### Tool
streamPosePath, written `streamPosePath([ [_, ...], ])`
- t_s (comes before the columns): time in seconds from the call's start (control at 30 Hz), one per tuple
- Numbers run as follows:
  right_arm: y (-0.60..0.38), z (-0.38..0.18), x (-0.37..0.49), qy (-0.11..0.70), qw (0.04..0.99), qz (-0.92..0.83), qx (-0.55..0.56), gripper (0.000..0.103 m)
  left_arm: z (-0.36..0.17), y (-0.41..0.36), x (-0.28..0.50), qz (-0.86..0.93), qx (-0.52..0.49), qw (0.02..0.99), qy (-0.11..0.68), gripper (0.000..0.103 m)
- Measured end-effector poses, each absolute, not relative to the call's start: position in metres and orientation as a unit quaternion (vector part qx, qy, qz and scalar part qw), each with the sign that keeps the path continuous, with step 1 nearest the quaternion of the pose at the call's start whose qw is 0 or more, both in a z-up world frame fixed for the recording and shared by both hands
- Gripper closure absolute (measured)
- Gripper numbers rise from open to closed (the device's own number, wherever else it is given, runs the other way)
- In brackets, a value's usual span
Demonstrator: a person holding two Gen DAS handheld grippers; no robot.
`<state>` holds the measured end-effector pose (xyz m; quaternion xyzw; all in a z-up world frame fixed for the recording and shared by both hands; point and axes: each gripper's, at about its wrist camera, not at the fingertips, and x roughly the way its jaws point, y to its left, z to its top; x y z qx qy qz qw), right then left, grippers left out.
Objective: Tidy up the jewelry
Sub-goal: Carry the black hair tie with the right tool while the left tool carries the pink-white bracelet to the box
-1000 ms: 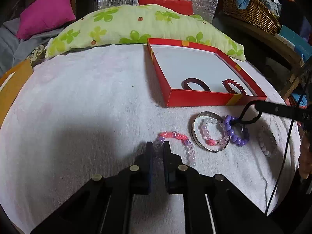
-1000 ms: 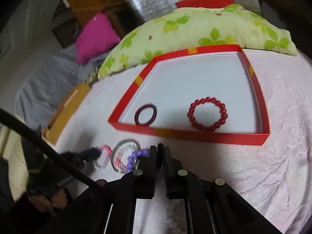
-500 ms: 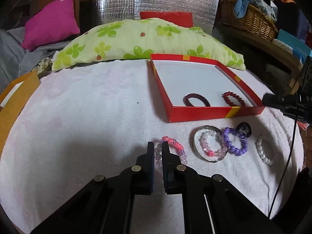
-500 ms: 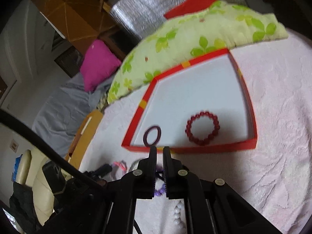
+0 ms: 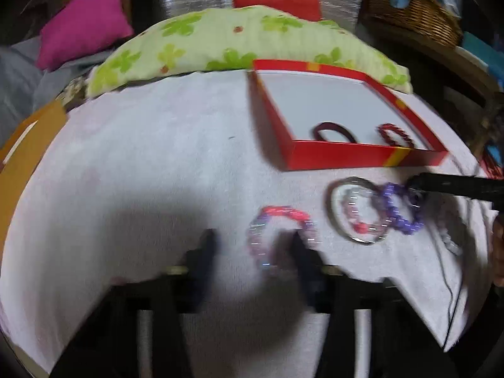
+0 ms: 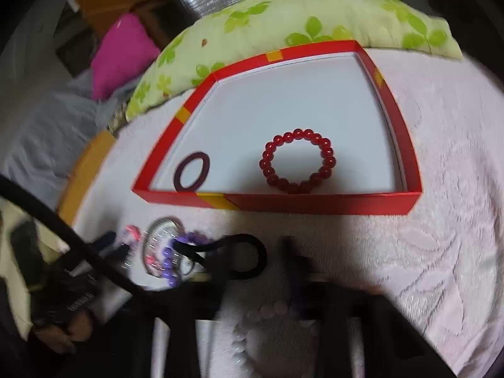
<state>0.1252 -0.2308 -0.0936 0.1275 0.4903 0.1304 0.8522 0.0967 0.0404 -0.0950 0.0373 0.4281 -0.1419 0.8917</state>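
Observation:
A red box (image 5: 340, 157) (image 6: 315, 203) holds a dark ring (image 6: 191, 171) and a red bead bracelet (image 6: 297, 160). On the white cloth lie a pink-and-clear bead bracelet (image 5: 280, 236), a silver bangle (image 5: 356, 211), a purple bead bracelet (image 5: 400, 208) (image 6: 176, 258), a black hair tie (image 6: 239, 256) and a white bead bracelet (image 6: 267, 324). My left gripper (image 5: 252, 249) is open, its fingers either side of the pink bracelet. My right gripper (image 6: 252, 267) is open over the black hair tie and white bracelet; its left finger is blurred.
A green flowered pillow (image 5: 245, 41) lies behind the box. A pink cushion (image 5: 82, 22) is at the back left, a wicker basket (image 5: 419, 9) at the back right, an orange box (image 5: 25, 145) at the left edge.
Both grippers have opened from shut. The right gripper has let the black hair tie go and come back down beside the purple bracelet. The left gripper now straddles the pink bracelet.

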Motion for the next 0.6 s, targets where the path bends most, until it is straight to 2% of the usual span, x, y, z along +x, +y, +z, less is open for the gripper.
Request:
streamPosePath([
  [0.03, -0.227, -0.093, 0.124, 0.487, 0.857, 0.129, 0.110, 0.096, -0.094, 0.039, 0.095, -0.145, 0.042, 0.893, 0.424, 0.084],
  [0.07, -0.226, -0.091, 0.122, 0.481, 0.861, 0.128, 0.102, 0.097, -0.093, 0.038, 0.093, -0.146, 0.045, 0.895, 0.420, 0.096],
  [0.33, -0.243, -0.055, 0.106, 0.397, 0.891, 0.160, 0.153, 0.097, -0.068, 0.049, 0.079, -0.155, 0.023, 0.921, 0.356, 0.096],
  [0.6, -0.259, -0.035, 0.102, 0.349, 0.902, 0.149, 0.206, 0.097, -0.049, 0.053, 0.071, -0.152, 0.019, 0.937, 0.313, 0.096],
])
